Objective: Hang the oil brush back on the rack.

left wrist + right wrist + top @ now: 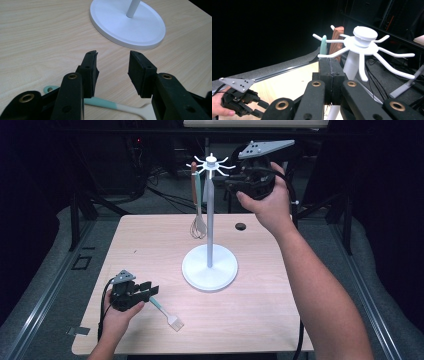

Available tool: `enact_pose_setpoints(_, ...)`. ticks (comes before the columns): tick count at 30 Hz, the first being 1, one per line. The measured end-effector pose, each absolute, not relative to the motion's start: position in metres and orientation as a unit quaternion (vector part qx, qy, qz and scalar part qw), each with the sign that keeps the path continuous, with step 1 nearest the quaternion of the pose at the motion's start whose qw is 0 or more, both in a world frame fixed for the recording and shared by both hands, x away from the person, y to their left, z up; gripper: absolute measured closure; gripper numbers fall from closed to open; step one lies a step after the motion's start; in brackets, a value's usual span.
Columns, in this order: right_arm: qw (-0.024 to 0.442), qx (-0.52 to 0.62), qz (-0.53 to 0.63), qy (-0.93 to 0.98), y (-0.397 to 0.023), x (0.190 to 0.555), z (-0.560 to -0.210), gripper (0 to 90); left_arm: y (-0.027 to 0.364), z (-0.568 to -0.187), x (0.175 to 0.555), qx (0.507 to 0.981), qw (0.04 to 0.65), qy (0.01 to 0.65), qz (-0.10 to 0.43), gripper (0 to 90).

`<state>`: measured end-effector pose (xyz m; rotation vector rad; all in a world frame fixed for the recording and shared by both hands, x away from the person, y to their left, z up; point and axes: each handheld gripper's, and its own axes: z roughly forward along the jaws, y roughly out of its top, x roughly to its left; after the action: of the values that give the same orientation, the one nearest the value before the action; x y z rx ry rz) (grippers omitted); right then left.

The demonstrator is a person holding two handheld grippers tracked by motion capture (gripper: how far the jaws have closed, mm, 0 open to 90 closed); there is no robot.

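A white utensil stand rises from a round base on the table, with a ring of hooks at its top. From the hooks on its left hang a brown handle and a teal handle, with a wire whisk head below them. My right gripper is held high beside the hooks, jaws shut, nothing seen between them. My left gripper hovers low at the table's front left with its jaws open. Beneath it lies a teal-handled spatula with a white head.
A small black disc lies on the far side of the wooden table. The stand's wide base sits just ahead of the left gripper. Dark floor, cables and metal frames surround the table.
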<state>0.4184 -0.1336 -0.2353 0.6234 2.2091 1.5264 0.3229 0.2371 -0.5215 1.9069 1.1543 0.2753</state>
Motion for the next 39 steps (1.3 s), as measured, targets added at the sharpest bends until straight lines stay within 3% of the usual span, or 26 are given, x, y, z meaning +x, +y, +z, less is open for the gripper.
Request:
enact_pose_setpoints(9,0.203,0.232,0.536,0.786,-0.142,0.412,-0.246,89.2,0.24,-0.523,0.324,0.761,0.434,0.469,0.113,58.6)
enact_pose_setpoints(15,0.202,0.227,0.517,0.8,-0.142,0.402,-0.271,80.8,0.243,-0.522,0.325,0.758,0.435,0.473,0.114,58.6)
enact_pose_setpoints(29,0.129,0.234,0.498,0.825,-0.13,0.384,-0.355,60.7,0.248,-0.525,0.326,0.753,0.433,0.483,0.115,58.3)
enact_pose_setpoints(39,0.122,0.247,0.471,0.838,-0.113,0.375,-0.42,46.5,0.251,-0.526,0.327,0.748,0.434,0.488,0.118,57.4)
